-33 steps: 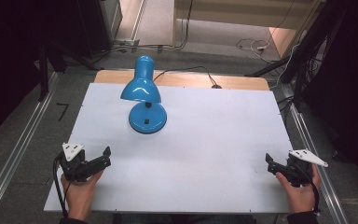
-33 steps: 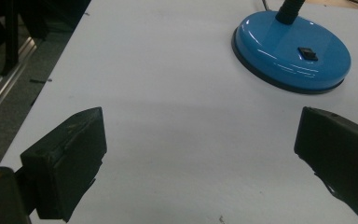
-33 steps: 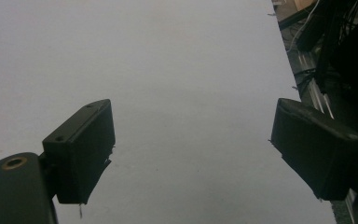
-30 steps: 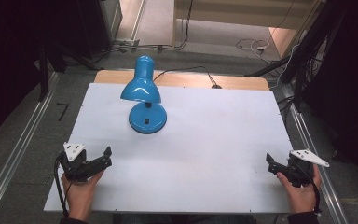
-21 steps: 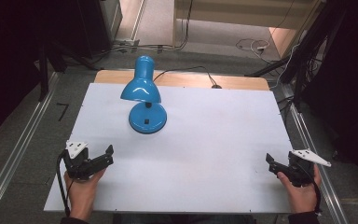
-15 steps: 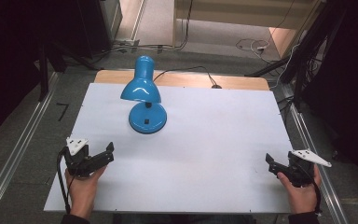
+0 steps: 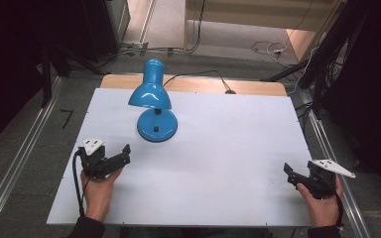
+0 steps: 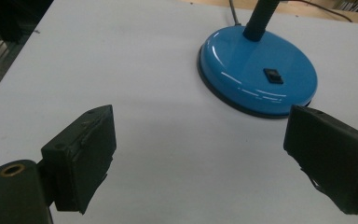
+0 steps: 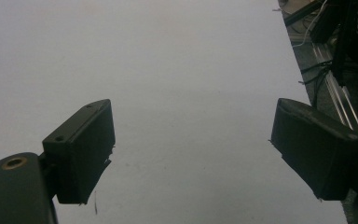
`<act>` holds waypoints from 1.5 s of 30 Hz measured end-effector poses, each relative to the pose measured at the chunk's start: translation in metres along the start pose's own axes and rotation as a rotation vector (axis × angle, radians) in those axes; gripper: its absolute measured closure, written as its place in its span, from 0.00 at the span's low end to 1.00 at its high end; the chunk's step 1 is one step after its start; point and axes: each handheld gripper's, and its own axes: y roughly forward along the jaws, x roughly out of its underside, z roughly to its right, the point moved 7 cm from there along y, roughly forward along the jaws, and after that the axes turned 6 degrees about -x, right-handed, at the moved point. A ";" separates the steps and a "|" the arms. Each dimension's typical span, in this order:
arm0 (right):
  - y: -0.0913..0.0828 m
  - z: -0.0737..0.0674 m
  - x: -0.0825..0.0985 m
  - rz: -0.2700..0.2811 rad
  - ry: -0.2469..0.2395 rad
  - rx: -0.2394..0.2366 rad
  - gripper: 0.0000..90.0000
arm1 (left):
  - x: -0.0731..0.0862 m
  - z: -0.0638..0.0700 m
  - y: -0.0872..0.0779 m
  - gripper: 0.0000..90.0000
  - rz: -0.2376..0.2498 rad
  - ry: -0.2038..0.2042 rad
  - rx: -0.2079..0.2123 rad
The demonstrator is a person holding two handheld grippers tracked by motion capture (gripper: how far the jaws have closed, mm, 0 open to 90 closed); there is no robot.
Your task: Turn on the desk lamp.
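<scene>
The left gripper point(image 7: 125, 150) had been advanced from the tabletop's point(image 7: 228, 148) near-left corner toward the blue lamp point(image 7: 155, 106) — jaws apart, empty; the right gripper point(image 7: 287, 171) was likewise apart.

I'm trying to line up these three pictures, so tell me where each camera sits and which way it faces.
High view: above the person's side, looking forward and down on the white table; forearms, left gripper and right gripper show.
Left gripper view: rides the left gripper, facing the glossy blue desk lamp's round base; open jaws.
Right gripper view: rides the right gripper, facing bare tabletop; open jaws.
Shared: high and left gripper views both show the lamp base.
</scene>
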 end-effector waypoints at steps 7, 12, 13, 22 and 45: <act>0.000 0.001 0.000 -0.001 0.002 -0.005 0.14 | -0.004 0.008 0.007 0.12 0.000 0.002 0.013; 0.001 0.001 0.001 -0.005 0.008 -0.009 0.14 | -0.006 0.010 0.011 0.13 -0.002 0.002 0.019; 0.001 0.001 0.001 -0.005 0.005 -0.010 0.14 | -0.006 0.010 0.012 0.14 -0.003 0.006 0.019; 0.001 0.002 0.001 -0.010 0.012 -0.006 0.14 | -0.008 0.017 0.019 0.15 -0.004 0.021 0.020; 0.002 0.003 0.001 -0.012 0.019 -0.013 0.14 | -0.014 0.028 0.037 0.18 -0.010 0.020 0.033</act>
